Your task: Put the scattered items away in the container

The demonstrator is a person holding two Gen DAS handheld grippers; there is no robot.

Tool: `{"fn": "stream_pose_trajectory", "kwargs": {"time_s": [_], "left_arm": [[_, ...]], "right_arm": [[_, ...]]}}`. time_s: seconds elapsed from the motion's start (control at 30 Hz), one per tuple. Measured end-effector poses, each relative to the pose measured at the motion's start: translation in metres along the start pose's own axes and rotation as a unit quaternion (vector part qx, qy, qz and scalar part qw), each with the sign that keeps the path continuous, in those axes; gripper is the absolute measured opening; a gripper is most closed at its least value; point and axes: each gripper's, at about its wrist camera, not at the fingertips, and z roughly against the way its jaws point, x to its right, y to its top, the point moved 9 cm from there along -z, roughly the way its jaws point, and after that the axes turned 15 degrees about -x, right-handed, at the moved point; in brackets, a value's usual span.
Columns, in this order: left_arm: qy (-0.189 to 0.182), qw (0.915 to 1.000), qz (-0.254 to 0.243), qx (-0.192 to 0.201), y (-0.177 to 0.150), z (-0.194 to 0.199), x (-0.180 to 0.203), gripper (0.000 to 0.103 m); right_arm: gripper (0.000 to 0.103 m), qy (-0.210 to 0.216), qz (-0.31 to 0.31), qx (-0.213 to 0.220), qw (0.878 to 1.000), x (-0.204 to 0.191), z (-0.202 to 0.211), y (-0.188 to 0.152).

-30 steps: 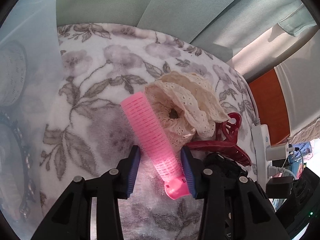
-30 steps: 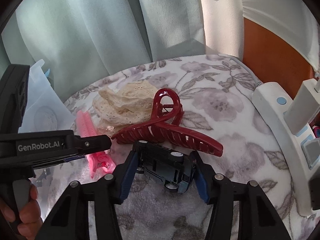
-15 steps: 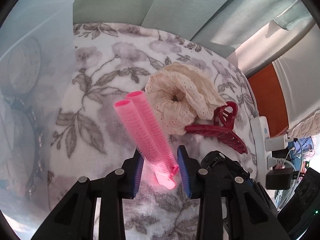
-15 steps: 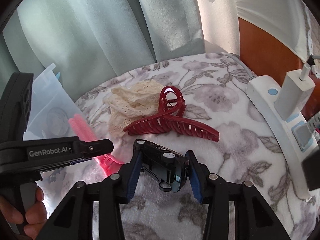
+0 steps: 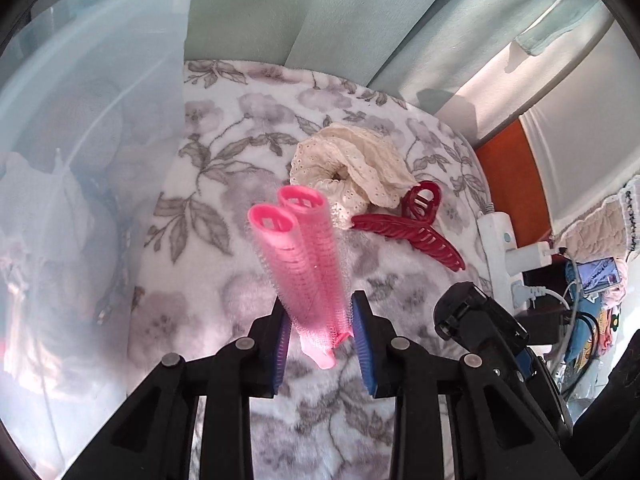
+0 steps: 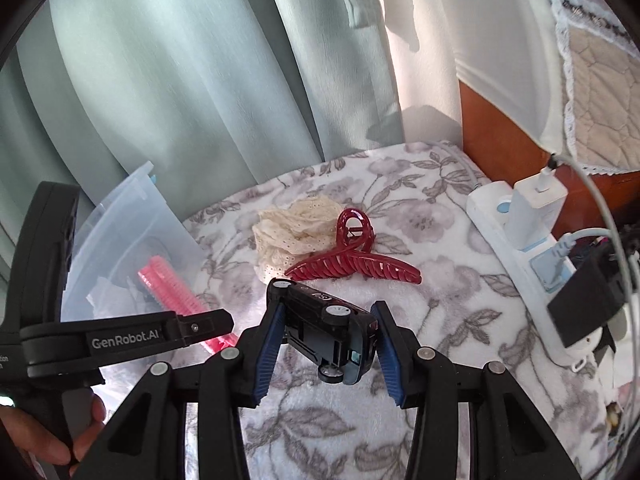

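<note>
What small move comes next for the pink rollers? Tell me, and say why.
Probably carry the left gripper sideways over the clear container, then release. Its jaws are closing on the pink rollers, already clear of the floral blanket, and the container stands open just beside them.

Curlers (image 5: 304, 256): pink. Claw clip (image 6: 354, 264): dark red. Scrunchie (image 5: 352, 168): cream (eyelet pattern). Blanket (image 6: 432, 216): white, grey floral.

left wrist: close, steeply down along its jaws, container (image 5: 80, 160) at left | right wrist: close, shallower, facing curtain (image 6: 200, 60) | shared: scrunchie (image 5: 352, 168), claw clip (image 6: 352, 264), floral blanket (image 6: 440, 300)
</note>
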Motion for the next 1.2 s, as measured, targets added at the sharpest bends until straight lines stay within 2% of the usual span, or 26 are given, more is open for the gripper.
{"fn": "stream_pose_trajectory", "kwargs": {"time_s": [0.43, 0.73, 0.83, 1.2], "left_arm": [[-0.007, 0.9974, -0.036, 0.062, -0.033, 0.090, 0.035, 0.031], [-0.002, 0.9921, -0.066, 0.106, -0.051, 0.152, 0.058, 0.031], [-0.011, 0.9892, -0.075, 0.125, -0.058, 0.170, 0.066, 0.031], [-0.021, 0.9858, -0.064, 0.154, -0.078, 0.201, 0.052, 0.031]], "right_arm": [[0.048, 0.026, -0.020, 0.066, 0.997, -0.021, 0.090, -0.003], [0.048, 0.035, -0.022, 0.118, 0.992, -0.034, 0.149, 0.003], [0.048, 0.037, -0.024, 0.129, 0.991, -0.035, 0.164, 0.001], [0.048, 0.049, -0.002, 0.156, 0.987, -0.061, 0.197, -0.005]]}}
